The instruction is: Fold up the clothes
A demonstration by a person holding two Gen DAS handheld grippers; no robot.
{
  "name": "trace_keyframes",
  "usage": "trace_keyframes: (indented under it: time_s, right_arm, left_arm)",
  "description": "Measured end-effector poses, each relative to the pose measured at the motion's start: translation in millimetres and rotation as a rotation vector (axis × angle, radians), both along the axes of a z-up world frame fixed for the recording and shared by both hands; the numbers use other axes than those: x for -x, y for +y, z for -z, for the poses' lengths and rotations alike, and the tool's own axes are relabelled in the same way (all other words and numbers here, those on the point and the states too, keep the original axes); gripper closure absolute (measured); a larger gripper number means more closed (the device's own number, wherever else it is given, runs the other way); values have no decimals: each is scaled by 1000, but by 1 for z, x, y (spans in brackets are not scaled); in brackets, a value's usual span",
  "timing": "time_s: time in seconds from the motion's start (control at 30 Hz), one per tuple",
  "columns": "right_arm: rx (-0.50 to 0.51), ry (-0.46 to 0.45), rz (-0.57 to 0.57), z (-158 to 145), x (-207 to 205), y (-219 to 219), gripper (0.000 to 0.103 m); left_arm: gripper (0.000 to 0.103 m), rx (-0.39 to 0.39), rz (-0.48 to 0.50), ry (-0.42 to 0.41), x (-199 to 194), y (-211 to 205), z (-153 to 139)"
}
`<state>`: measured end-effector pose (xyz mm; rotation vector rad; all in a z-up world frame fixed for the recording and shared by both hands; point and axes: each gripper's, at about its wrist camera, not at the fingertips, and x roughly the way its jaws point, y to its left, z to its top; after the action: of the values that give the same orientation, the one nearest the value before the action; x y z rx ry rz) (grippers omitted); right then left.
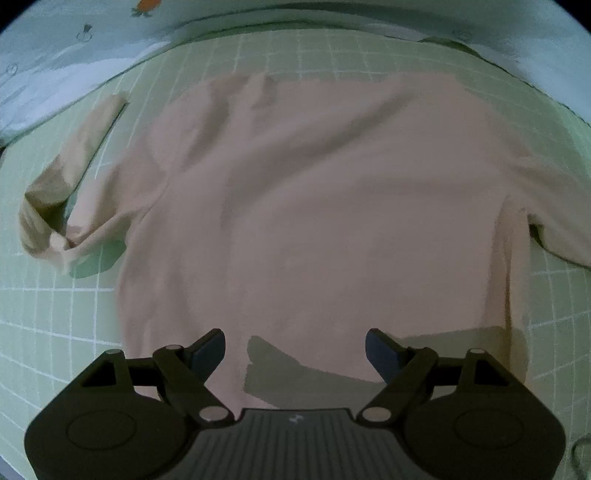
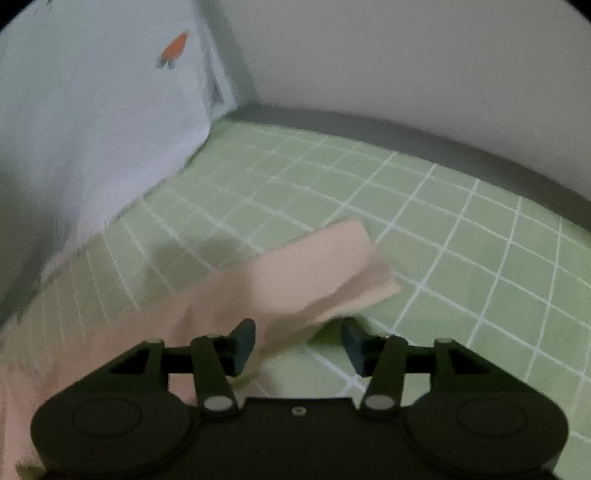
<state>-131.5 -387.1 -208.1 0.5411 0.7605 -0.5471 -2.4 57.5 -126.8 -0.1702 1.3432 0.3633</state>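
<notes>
Lying flat across green checked sheet [image 1: 44,295]: pink long-sleeved top [image 1: 314,206], body spread wide, mildly creased. Far left in left wrist view: one sleeve [image 1: 55,192] bent back on itself, cuff end doubled toward top's shoulder. Behind, along far edge: pale bedding with small orange print [image 1: 147,4]. Hovering over lower part of top: left gripper [image 1: 295,350], jaws wide apart, nothing between them, dark shadow on fabric beneath. At right edge of that view: other sleeve running out of frame.

Right wrist view, left to right: pale pillow with orange print [image 2: 173,50] propped by wall [image 2: 406,66]; pink sleeve [image 2: 295,273] stretched diagonally over sheet, cuff end blurred; right gripper [image 2: 299,343] above it, jaws apart, cloth edge lying below gap, not pinched.
</notes>
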Motion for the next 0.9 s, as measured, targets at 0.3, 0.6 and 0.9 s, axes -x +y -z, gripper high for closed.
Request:
trace_keyframes:
  time_s: [0.3, 0.6, 0.9]
  right_arm:
    - [152, 123, -8, -4, 1, 13, 77]
    - [142, 53, -253, -24, 24, 95, 58]
    - [-195, -14, -695, -28, 76, 214, 52]
  left_arm:
    - [19, -2, -21, -12, 15, 2, -8]
    - [19, 55, -105, -44, 68, 20, -6]
    - [19, 106, -117, -74, 134, 41, -4]
